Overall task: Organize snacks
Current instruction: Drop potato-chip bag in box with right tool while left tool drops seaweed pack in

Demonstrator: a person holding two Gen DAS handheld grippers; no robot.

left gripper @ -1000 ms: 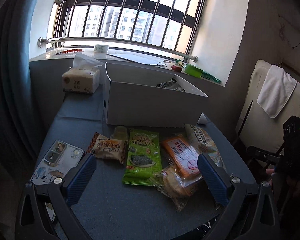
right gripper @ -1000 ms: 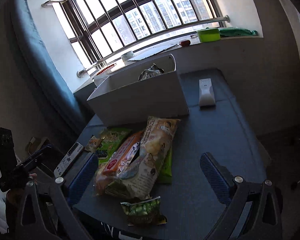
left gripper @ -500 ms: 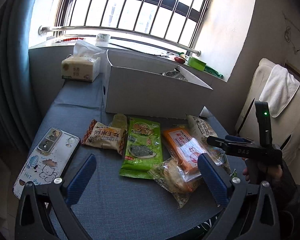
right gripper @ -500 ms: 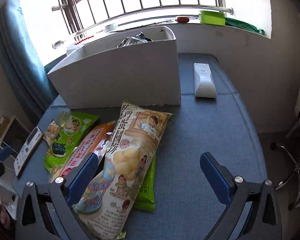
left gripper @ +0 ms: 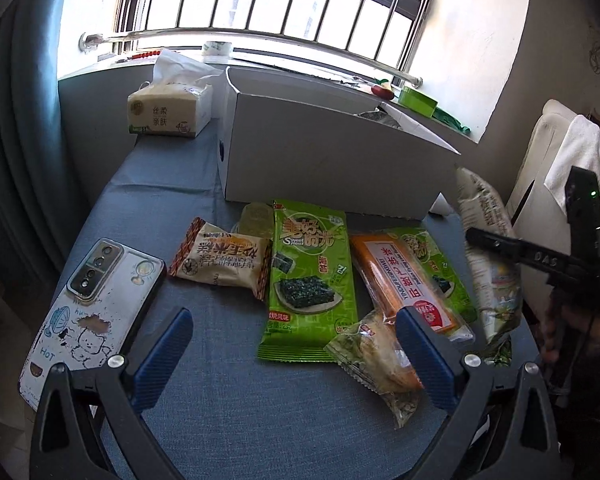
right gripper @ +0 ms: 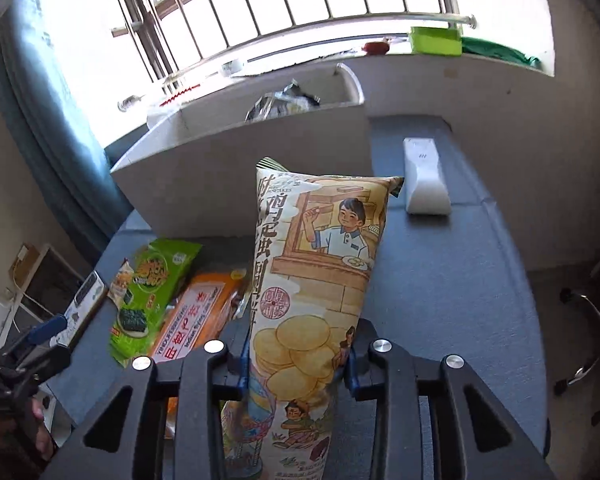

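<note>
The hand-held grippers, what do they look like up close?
The left hand-held gripper has a black frame with triangular cut-outs, silver screws and two blue padded fingers. The right hand-held gripper has the same black frame and screws, its blue pads barely showing. From the side its black body bears a green light and white "DAS" lettering.

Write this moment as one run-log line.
right gripper: shut on tall cracker bag | left gripper: open, above seaweed packet | white box: one snack inside
</note>
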